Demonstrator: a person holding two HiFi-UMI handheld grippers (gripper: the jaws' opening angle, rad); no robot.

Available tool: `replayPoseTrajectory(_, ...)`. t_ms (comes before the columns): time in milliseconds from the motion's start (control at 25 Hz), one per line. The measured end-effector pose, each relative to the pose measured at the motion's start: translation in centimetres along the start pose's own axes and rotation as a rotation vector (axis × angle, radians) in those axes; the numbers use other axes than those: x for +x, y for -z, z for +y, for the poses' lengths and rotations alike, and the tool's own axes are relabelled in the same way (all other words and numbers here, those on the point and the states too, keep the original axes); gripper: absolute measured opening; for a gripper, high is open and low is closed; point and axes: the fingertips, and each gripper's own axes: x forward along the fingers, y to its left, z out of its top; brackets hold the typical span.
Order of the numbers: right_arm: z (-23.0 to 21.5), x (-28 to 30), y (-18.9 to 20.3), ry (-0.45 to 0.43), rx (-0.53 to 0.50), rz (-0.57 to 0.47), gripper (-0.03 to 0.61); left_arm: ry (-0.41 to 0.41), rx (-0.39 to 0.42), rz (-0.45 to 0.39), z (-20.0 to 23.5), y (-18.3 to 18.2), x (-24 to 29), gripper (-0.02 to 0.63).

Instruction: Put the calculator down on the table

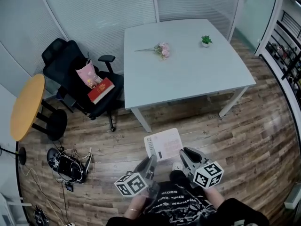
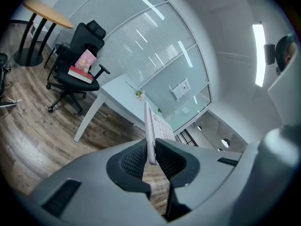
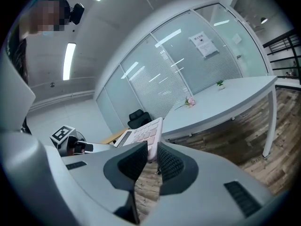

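A pale pink calculator point(image 1: 163, 144) is held flat in the air over the wooden floor, in front of the white table point(image 1: 188, 79). My left gripper point(image 1: 151, 161) is shut on its near left edge and my right gripper point(image 1: 183, 154) is shut on its near right edge. In the left gripper view the calculator point(image 2: 150, 135) stands edge-on between the ribbed pads point(image 2: 134, 161). The right gripper view has the calculator point(image 3: 141, 134) keys-up, pinched at its corner between the pads point(image 3: 133, 163). The table point(image 3: 221, 100) lies beyond.
On the table lie a pink flower sprig point(image 1: 160, 49) and a small potted plant point(image 1: 205, 41). A black office chair point(image 1: 75, 76) with a pink bag and a red book stands left of it. A round yellow table point(image 1: 26, 107) and tangled cables point(image 1: 68, 166) sit further left.
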Motion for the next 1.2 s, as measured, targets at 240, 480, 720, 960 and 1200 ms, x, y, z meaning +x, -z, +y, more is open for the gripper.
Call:
replayPoseTrajectory(240,-4.9,1.0,-3.4,-0.016,-0.014,-0.007,0.071,-0.01,-0.008,-0.019,-2.0,-0.9,5.5,0.067)
replayPoseTrajectory(480,-8.8,1.1,-5.7,0.009,-0.014,-0.013,0.071,0.004,-0.004,-0.001,-3.5,-1.1,9.9,0.067)
replayPoseTrajectory(720,-12.3,1.4,-6.2,0.073,0.04,-0.017,0.071,0.018,0.024,0.072,-3.9,-1.4,14.0,0.067)
replayPoseTrajectory(960,-15.8,3.6,-8.5,0.147,0.062,-0.048,0.071,0.069,0.039,0.127,-3.9,-3.7,19.3,0.067)
replayPoseTrajectory(1200,-19.3,7.5,-11.4,0.212,0.09,-0.053,0.071,0.111,0.092,0.201,-3.5,-7.7,25.2,0.067)
